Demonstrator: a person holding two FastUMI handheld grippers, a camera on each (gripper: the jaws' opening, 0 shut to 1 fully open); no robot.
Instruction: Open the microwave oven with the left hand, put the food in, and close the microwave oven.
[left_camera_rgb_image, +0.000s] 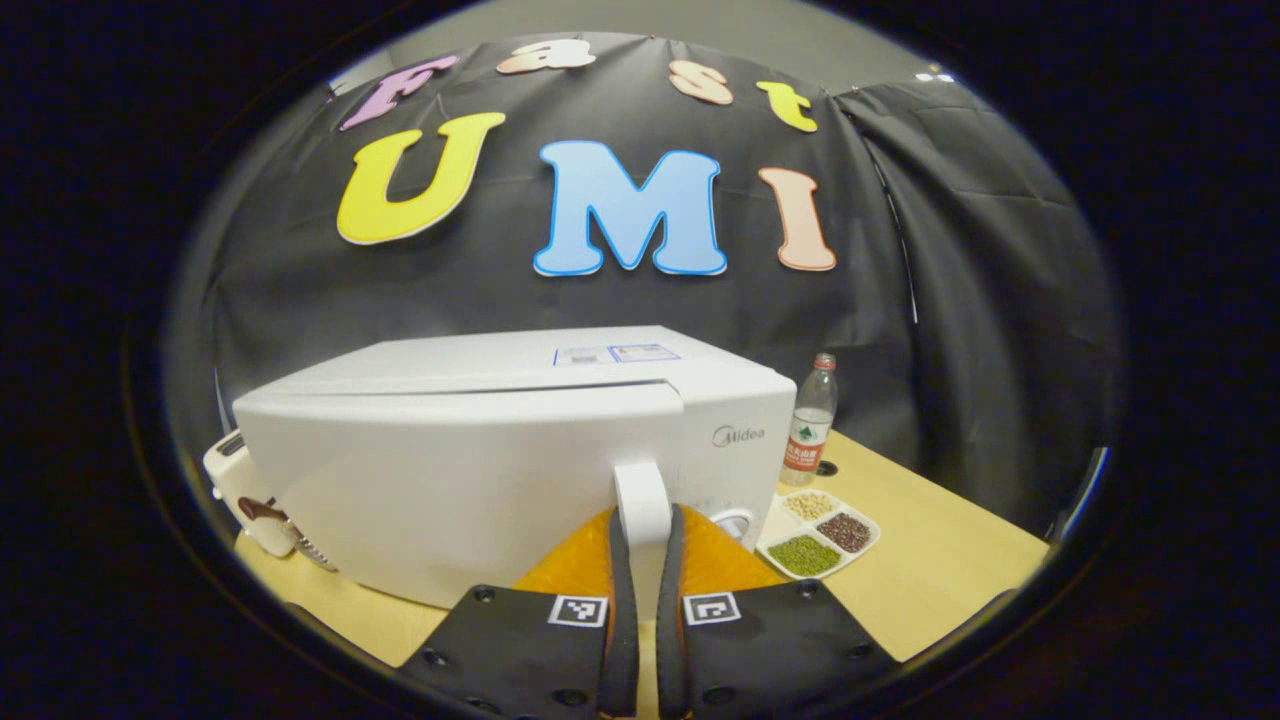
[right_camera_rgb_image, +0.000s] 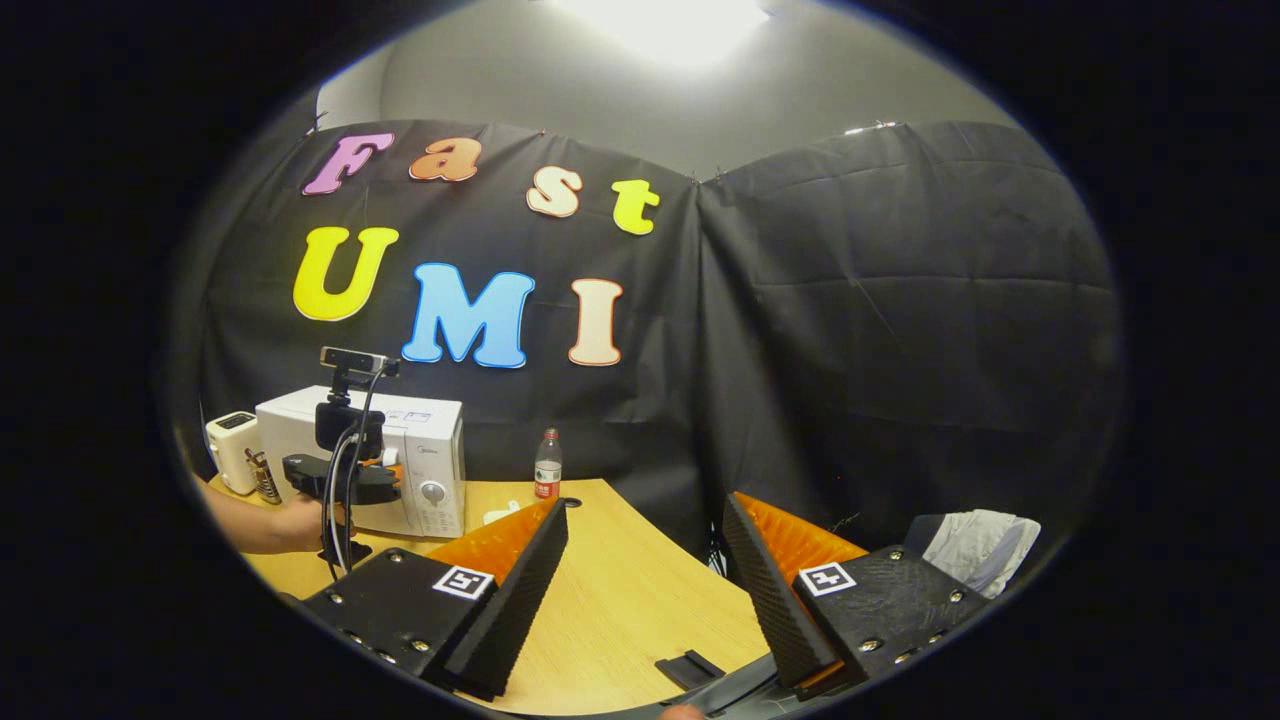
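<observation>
White plastic fills my left gripper view: the microwave oven (left_camera_rgb_image: 480, 450) sits dead ahead at twelve o'clock on the wooden table (left_camera_rgb_image: 930, 560), its door slightly ajar along the top edge, and my left gripper (left_camera_rgb_image: 641, 560) is pinched narrow with both fingers pressing the door's upright handle (left_camera_rgb_image: 641, 500) between them. At about three o'clock of the oven lies a white divided dish (left_camera_rgb_image: 820, 532) with three heaps of beans, pale, dark and green, which I take for the food, and just beyond it at one o'clock stands a clear water bottle (left_camera_rgb_image: 810, 420). At nine o'clock, beside the oven, a cream toaster (left_camera_rgb_image: 235, 480) peeks out. In my right gripper view, my right gripper (right_camera_rgb_image: 645, 590) hangs spread wide over the table's near edge, gripping nothing, while far off at ten o'clock I see a hand (right_camera_rgb_image: 290, 525) holding the other gripper against the oven front
</observation>
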